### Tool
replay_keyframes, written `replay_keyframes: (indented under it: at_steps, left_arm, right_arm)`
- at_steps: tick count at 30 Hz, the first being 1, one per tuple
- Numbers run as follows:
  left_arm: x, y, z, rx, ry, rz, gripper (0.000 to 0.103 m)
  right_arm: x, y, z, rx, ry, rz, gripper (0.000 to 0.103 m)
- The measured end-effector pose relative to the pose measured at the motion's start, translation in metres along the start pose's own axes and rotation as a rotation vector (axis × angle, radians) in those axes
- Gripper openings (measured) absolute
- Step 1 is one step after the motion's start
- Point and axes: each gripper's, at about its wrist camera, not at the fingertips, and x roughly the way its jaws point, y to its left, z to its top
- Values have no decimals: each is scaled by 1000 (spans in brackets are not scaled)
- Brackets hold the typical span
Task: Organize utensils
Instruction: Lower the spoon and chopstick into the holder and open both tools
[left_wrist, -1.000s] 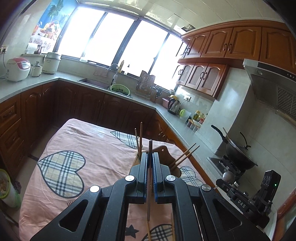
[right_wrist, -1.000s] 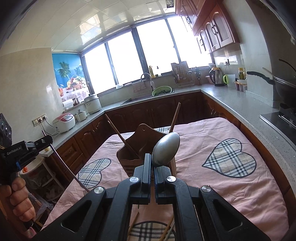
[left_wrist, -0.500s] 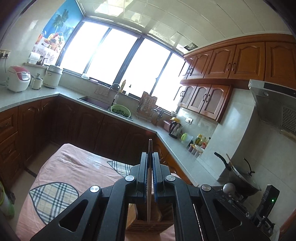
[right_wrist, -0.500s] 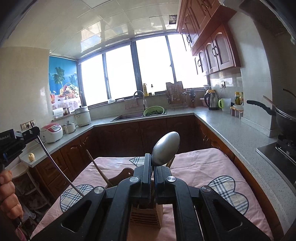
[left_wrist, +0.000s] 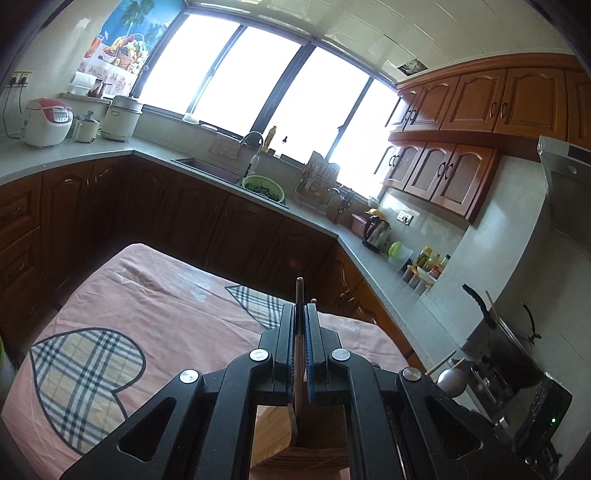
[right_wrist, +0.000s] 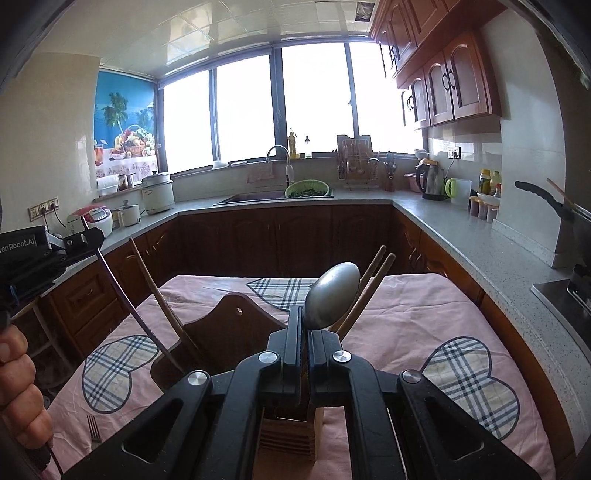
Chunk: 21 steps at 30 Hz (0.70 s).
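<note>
My left gripper (left_wrist: 299, 314) is shut on a dark wooden chopstick (left_wrist: 298, 295) that runs down into the wooden utensil holder (left_wrist: 295, 439) right beneath it. My right gripper (right_wrist: 303, 321) is shut on a metal spoon (right_wrist: 331, 295), bowl upward, above the same holder (right_wrist: 221, 332) on the pink cloth. Several chopsticks (right_wrist: 369, 280) lean out of the holder. The left gripper shows in the right wrist view (right_wrist: 83, 236), with its chopstick slanting down toward the holder. The spoon bowl also shows in the left wrist view (left_wrist: 451, 380).
The table carries a pink cloth with plaid hearts (right_wrist: 424, 314). A fork (right_wrist: 94, 428) lies on the cloth at the front left. Dark cabinets and a grey counter (right_wrist: 461, 229) surround the table. A wok (left_wrist: 509, 339) sits on the stove at right.
Both grippers have tilted back down after pointing higher half a second ago. The holder now lies directly under both grippers. Both grips are unchanged.
</note>
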Motion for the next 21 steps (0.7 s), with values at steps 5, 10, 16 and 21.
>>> replay_keyframes:
  at_steps: [5, 10, 16, 21]
  left_arm:
    - [22, -7, -7, 35, 40, 4, 3]
    - [37, -8, -4, 52, 85, 3, 3]
    - [38, -2, 7, 53, 100, 11, 4]
    - [37, -2, 14, 63, 111, 14, 5]
  right_arm:
    - [15, -2, -11, 13, 56, 27, 2]
    - [29, -7, -19, 45, 117, 60, 2]
    - [31, -16, -18, 80, 134, 73, 7]
    - [29, -17, -18, 96, 140, 78, 7]
